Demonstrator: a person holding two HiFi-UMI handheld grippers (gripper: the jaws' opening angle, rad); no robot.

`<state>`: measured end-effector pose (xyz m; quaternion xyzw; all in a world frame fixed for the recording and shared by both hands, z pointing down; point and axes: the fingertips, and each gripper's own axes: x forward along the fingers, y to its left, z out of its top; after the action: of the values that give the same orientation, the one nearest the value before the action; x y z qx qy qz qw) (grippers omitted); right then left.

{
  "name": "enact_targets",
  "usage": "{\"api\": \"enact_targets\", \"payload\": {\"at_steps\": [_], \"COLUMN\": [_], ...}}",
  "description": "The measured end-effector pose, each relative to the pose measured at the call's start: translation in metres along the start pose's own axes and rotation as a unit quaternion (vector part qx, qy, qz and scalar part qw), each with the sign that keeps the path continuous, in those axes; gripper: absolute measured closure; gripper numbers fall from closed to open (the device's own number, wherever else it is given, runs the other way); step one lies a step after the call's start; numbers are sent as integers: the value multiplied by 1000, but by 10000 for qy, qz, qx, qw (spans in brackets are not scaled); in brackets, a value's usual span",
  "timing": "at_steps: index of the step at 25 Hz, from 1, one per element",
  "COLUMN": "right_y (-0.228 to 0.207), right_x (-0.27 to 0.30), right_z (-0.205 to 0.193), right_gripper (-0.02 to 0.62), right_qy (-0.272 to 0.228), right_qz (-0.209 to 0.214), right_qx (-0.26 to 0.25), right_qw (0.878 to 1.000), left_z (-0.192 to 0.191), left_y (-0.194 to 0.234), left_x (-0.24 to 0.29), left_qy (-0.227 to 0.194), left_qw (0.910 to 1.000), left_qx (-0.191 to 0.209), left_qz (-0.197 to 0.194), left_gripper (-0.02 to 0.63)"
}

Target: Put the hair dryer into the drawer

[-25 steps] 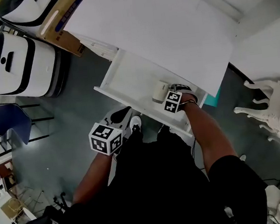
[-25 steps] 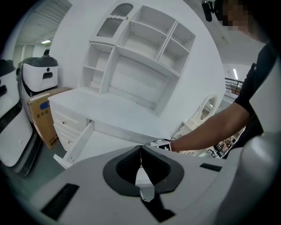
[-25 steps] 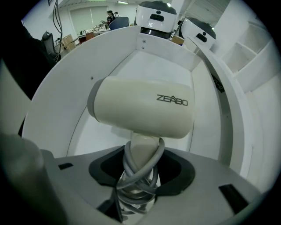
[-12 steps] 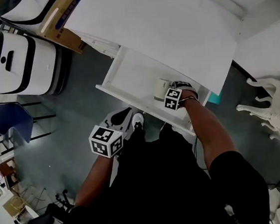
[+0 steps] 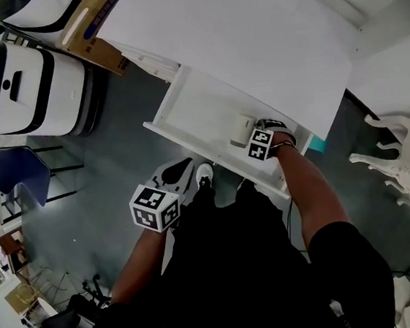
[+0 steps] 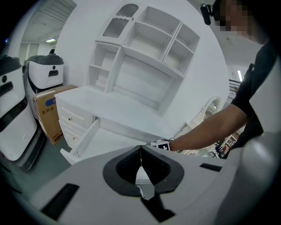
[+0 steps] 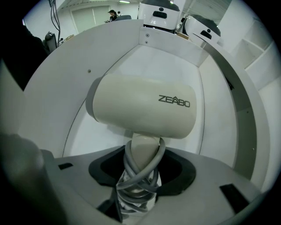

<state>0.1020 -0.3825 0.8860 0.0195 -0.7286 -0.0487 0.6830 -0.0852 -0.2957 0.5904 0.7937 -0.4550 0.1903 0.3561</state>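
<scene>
The cream hair dryer (image 7: 142, 107) hangs just above the floor of the open white drawer (image 7: 145, 61). Its handle, wrapped in grey cord (image 7: 139, 173), sits between the jaws of my right gripper (image 7: 140, 176), which is shut on it. In the head view the hair dryer (image 5: 242, 128) is over the drawer's (image 5: 185, 114) right part, with the right gripper (image 5: 260, 144) just behind it. My left gripper (image 5: 155, 207) is held low in front of the drawer, away from it. Its jaws meet with nothing between them (image 6: 141, 154).
The white desk top (image 5: 235, 38) overhangs the drawer. A cardboard box (image 5: 91, 33) and a white machine (image 5: 23, 85) stand to the left, with a blue chair (image 5: 15, 174) nearer. A white ornate chair (image 5: 388, 161) is at the right. Shoes (image 5: 177, 176) stand below the drawer front.
The right gripper and the hair dryer have edged slightly to the right over the drawer. The left gripper has hardly moved.
</scene>
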Motion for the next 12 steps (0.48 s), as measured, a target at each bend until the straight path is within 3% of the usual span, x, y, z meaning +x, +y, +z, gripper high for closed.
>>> {"api": "enact_targets", "payload": {"at_steps": [7,12], "right_y": [-1,-2], "right_x": [0,2], "right_z": [0,-3], "right_gripper": [382,382], "right_qy": [-212,-14], "right_qz": [74,57], "right_qx": [169,320], "right_qw": [9996,9995], "left_z": [-2,-2], "left_y": [3,3], "left_x": [-2,-4], "left_qy": [5,-20], "left_qw": [10000,10000], "left_qx": [-32,5], "left_qz": [-23,-64], "left_gripper": [595,595]}}
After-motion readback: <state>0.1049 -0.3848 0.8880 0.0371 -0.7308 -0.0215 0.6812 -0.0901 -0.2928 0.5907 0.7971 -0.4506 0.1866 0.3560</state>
